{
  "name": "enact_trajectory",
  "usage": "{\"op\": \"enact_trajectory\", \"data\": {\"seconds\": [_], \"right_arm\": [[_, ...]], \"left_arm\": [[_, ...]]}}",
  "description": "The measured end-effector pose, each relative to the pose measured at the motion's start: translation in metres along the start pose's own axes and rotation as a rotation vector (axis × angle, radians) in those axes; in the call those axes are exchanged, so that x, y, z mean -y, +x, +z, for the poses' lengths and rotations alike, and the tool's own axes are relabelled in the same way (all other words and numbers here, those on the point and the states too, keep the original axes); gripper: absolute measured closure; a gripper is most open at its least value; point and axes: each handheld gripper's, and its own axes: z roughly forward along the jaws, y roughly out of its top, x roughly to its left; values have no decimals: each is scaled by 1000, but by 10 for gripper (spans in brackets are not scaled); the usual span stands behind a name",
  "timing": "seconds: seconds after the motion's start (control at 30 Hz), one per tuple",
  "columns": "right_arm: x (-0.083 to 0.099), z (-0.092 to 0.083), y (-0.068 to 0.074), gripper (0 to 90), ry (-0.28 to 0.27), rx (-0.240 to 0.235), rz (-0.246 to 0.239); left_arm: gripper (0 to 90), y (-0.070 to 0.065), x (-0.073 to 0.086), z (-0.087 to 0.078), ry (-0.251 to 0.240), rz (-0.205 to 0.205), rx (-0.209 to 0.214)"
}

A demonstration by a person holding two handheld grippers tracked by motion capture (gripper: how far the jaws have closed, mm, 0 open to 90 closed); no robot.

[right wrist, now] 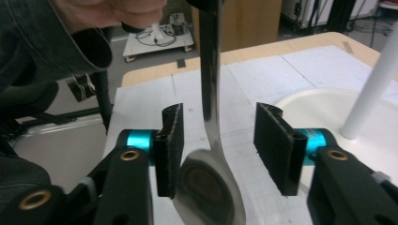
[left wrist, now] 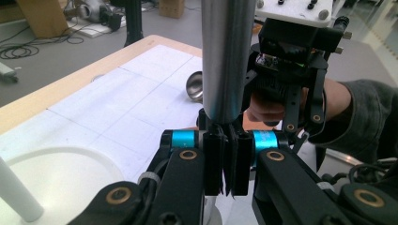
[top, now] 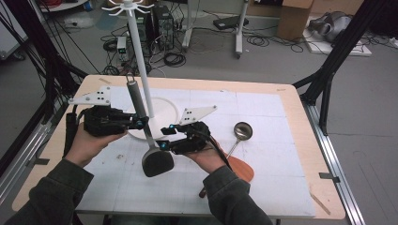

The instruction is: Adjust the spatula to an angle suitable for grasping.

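Spatula [top: 151,145] upright, left hand-held gripper [top: 141,122] clamping its neck, right hand-held gripper [top: 165,137] jaws apart beside it

The spatula [top: 149,140] stands between both claws, before the rack stand [top: 141,70]. The ladle [top: 241,132] lies right of it on the counter [top: 291,140].
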Motion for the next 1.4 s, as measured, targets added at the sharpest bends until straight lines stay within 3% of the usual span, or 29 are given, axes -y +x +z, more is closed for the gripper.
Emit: {"op": "enact_trajectory", "data": {"seconds": [0.57,1.4], "right_arm": [[20,-30,-8,364,28,84,44],[32,-52,-13,274,20,158,73]], "left_arm": [[869,3,-6,-2,12,18,-7],[869,7,-10,-4,21,21,-11]]}}
